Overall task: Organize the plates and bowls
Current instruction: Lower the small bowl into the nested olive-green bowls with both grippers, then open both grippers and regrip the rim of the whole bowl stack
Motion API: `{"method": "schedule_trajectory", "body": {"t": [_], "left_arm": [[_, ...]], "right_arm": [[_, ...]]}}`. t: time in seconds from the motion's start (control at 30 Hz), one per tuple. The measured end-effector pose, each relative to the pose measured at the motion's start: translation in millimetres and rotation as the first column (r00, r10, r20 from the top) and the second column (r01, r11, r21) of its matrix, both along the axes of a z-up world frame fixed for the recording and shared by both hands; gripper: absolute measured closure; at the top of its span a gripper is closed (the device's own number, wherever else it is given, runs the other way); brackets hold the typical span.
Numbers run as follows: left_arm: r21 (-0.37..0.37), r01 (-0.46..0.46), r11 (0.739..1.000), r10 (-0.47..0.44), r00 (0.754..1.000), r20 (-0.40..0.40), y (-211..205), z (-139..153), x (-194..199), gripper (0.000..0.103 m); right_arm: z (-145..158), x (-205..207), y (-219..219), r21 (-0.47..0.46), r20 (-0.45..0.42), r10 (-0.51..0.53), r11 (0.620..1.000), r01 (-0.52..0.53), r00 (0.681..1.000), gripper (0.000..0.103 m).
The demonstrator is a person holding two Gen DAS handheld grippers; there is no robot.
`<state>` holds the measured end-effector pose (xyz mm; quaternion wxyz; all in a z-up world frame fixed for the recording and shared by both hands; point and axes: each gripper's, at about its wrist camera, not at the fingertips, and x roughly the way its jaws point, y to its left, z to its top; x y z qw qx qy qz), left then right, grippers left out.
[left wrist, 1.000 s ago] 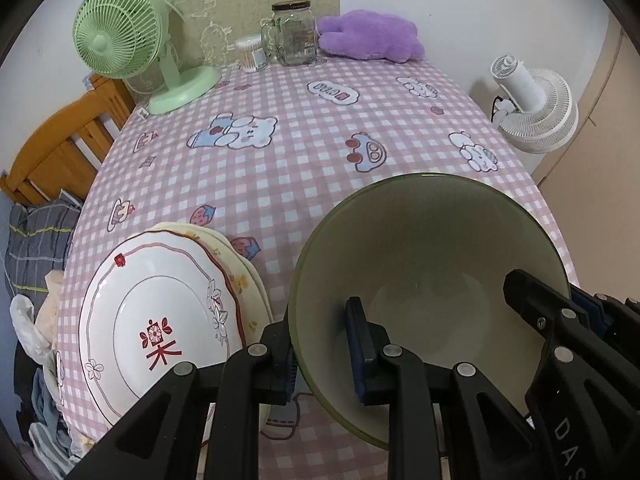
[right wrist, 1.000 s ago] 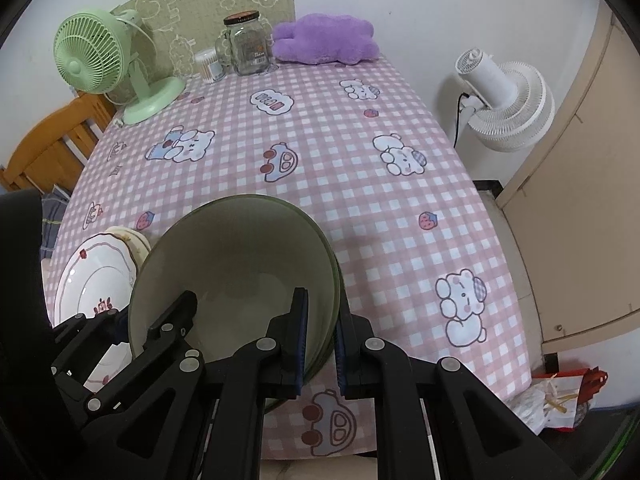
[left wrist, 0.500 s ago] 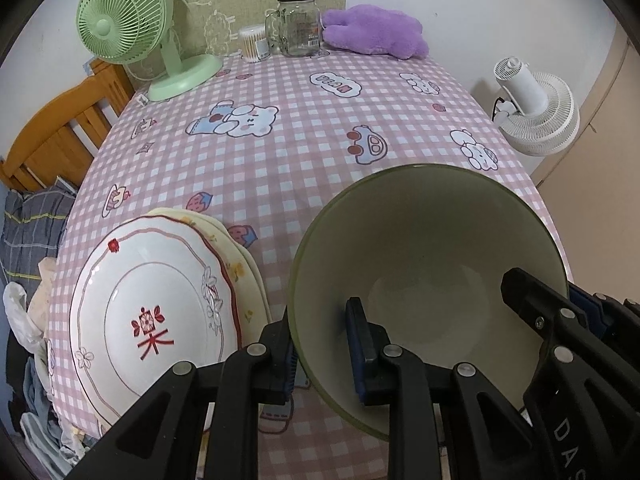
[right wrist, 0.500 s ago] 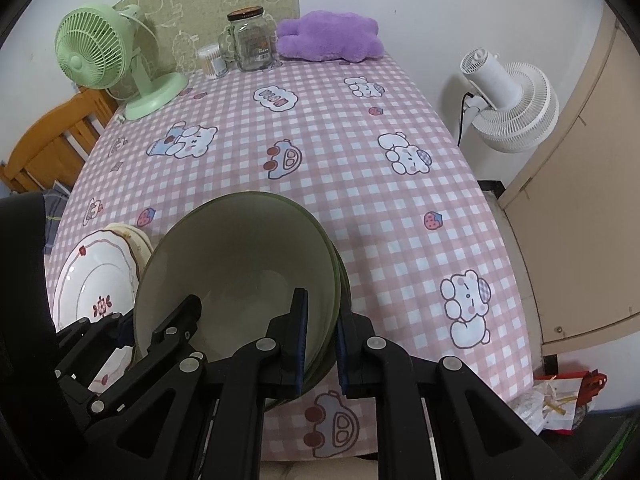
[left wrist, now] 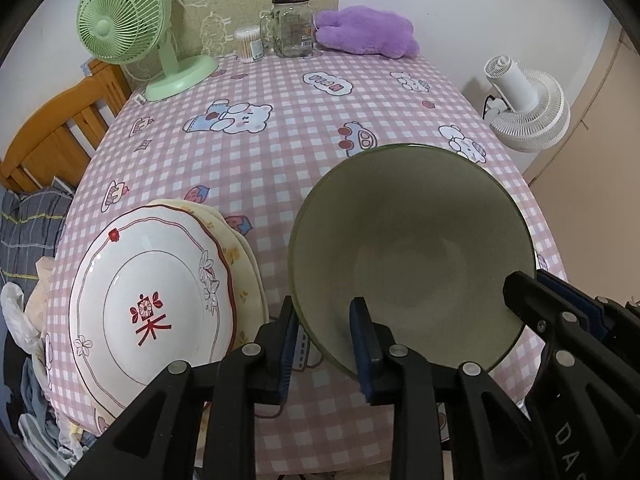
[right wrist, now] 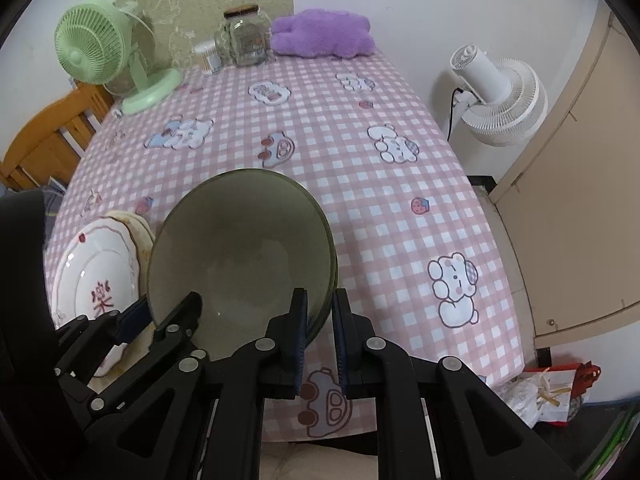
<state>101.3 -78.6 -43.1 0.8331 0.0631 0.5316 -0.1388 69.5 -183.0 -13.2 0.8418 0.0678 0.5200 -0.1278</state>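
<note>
Near the table's [left wrist: 280,152] front edge, bowl [left wrist: 408,248] nested; left gripper [left wrist: 324,344] just loosening its rim, right gripper [right wrist: 320,336] pinching; release next.

A pink checked tablecloth with cartoon bears [left wrist: 280,152] covers the table. At its far edge stand a mint-green plastic desk fan [left wrist: 132,28], a lidded clear glass jar [left wrist: 290,26] and a purple plush toy [left wrist: 366,36]. A white floor fan [right wrist: 500,96] stands beside the table.
</note>
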Motion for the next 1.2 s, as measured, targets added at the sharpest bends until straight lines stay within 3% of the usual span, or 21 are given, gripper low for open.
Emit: {"method": "schedule_trajectory", "body": {"t": [0.07,0.13,0.2,0.3,0.37,0.5,0.6,0.97,1.2], "left_arm": [[0.007,0.007,1.000,-0.007,1.000,-0.003,-0.5,-0.1,-0.6,0.077],[0.002,0.016,1.000,-0.016,1.000,-0.005,-1.8,1.1,-0.9,0.063],[-0.006,0.022,1.000,-0.022,1.000,-0.003,-1.6,3.5,-1.5,0.060],[-0.029,0.018,0.999,-0.019,1.000,-0.012,2.0,7.0,-0.1,0.042],[-0.045,0.007,0.999,-0.007,1.000,-0.010,5.7,11.4,1.2,0.039],[-0.078,-0.012,0.997,0.012,1.000,0.000,12.0,17.6,6.4,0.031],[-0.106,-0.016,0.994,0.017,1.000,0.007,15.1,18.8,11.1,0.019],[-0.214,-0.047,0.976,0.031,0.997,-0.076,6.7,-7.8,20.0,0.018],[-0.240,-0.057,0.969,0.032,0.994,-0.108,0.3,-22.1,30.4,0.024]], "right_arm": [[-1.2,-0.1,-0.8,0.009,-0.005,-0.005,1.000,0.005,1.000,0.087],[-2.6,-0.5,-2.1,0.034,-0.011,-0.006,0.999,0.006,1.000,0.087],[-2.0,-0.8,-2.8,0.052,-0.010,-0.002,0.999,0.003,1.000,0.087],[1.6,-1.0,-5.4,0.070,-0.004,0.002,0.998,-0.002,1.000,0.087],[5.7,-0.9,-8.0,0.079,0.002,0.006,0.997,-0.006,1.000,0.083],[15.0,1.5,-11.2,0.072,0.021,0.012,0.997,-0.014,1.000,0.049],[18.5,3.5,-17.8,0.070,0.032,0.009,0.998,-0.012,0.999,0.041],[-4.9,30.6,-34.6,0.096,-0.029,0.032,0.995,-0.029,0.999,0.041],[-18.3,44.2,-38.9,0.109,-0.076,0.043,0.993,-0.034,0.996,0.041]]}}
